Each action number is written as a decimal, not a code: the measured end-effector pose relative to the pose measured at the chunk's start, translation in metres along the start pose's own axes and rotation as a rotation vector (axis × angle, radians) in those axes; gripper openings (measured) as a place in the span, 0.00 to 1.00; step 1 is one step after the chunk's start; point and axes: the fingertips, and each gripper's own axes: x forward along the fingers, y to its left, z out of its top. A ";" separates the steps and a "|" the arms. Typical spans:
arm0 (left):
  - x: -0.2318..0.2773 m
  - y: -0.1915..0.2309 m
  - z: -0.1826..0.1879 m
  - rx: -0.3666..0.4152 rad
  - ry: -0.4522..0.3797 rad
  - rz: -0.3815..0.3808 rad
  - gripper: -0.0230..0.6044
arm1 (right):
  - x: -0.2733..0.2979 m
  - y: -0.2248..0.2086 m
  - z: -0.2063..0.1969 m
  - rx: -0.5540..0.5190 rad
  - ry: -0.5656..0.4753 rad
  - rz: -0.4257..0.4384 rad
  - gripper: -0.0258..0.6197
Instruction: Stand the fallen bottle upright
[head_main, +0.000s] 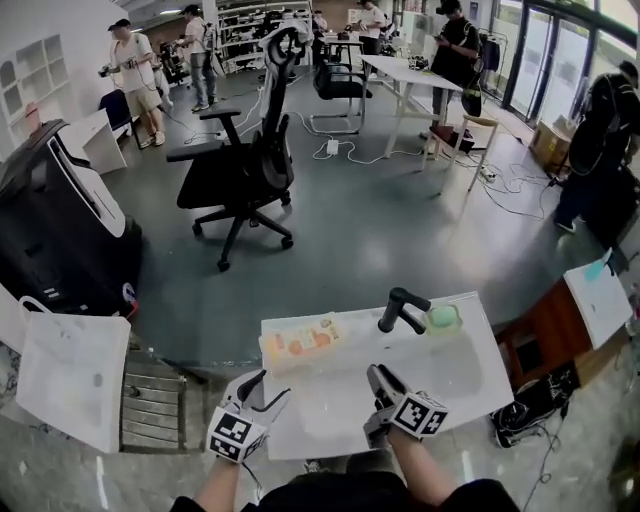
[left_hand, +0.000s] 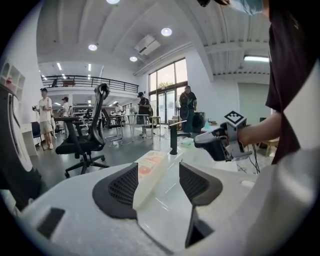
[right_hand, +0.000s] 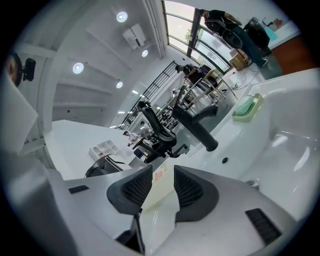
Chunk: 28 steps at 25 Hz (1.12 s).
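Observation:
The fallen bottle (head_main: 302, 340), pale with an orange label, lies on its side along the back left edge of the white sink counter (head_main: 330, 420). My left gripper (head_main: 270, 388) hovers at the counter's front left, a short way before the bottle, jaws open and empty. In the left gripper view the bottle (left_hand: 150, 172) runs away from me just beyond the left pad of that gripper (left_hand: 159, 175). My right gripper (head_main: 378, 375) is over the basin to the bottle's right, open, nothing held. The right gripper view shows the bottle (right_hand: 161, 182) ahead through the gap of that gripper (right_hand: 163, 181).
A black faucet (head_main: 400, 308) rises behind the basin (head_main: 450, 370), with a green soap dish (head_main: 443, 318) beside it. A white bag (head_main: 70, 380) and a dark machine (head_main: 55, 230) stand left, an office chair (head_main: 245, 165) beyond, a wooden cabinet (head_main: 545, 335) right. People stand far back.

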 end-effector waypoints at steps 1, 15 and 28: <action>0.005 0.003 -0.003 0.018 0.018 -0.010 0.44 | 0.002 -0.003 -0.002 0.017 -0.002 -0.011 0.22; 0.072 0.028 -0.044 0.123 0.260 -0.022 0.54 | 0.064 -0.058 0.001 0.285 0.005 -0.046 0.21; 0.098 0.035 -0.059 0.124 0.338 0.013 0.54 | 0.130 -0.083 0.012 0.563 -0.037 -0.018 0.28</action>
